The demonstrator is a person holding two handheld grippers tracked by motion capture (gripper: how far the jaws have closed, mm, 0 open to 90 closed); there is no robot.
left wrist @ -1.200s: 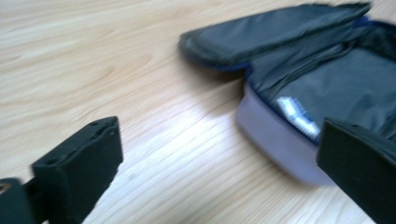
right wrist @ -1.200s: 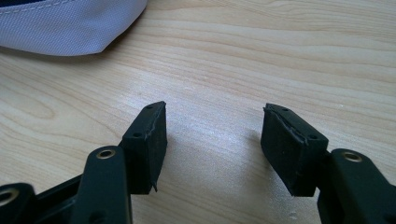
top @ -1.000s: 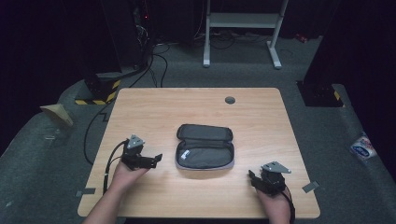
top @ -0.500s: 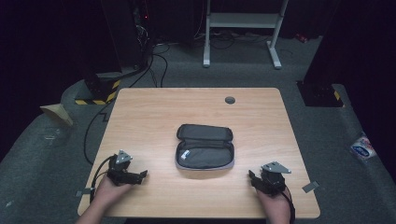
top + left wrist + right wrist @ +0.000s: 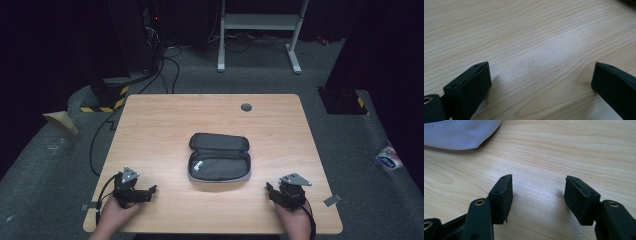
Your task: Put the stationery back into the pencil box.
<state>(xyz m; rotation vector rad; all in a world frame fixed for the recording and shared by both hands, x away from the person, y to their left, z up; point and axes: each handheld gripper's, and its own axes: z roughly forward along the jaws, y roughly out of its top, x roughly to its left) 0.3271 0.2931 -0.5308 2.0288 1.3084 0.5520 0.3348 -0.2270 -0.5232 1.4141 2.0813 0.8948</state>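
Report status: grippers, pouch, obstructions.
Left gripper open, empty, near table's front left. Right gripper open, empty, front right. Pouch lies unzipped mid-table, untouched. Nothing between grippers and it.

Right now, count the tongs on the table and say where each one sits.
2. The left tongs rest near the table's front left corner, the right tongs near its front right corner, with the open pouch between them.
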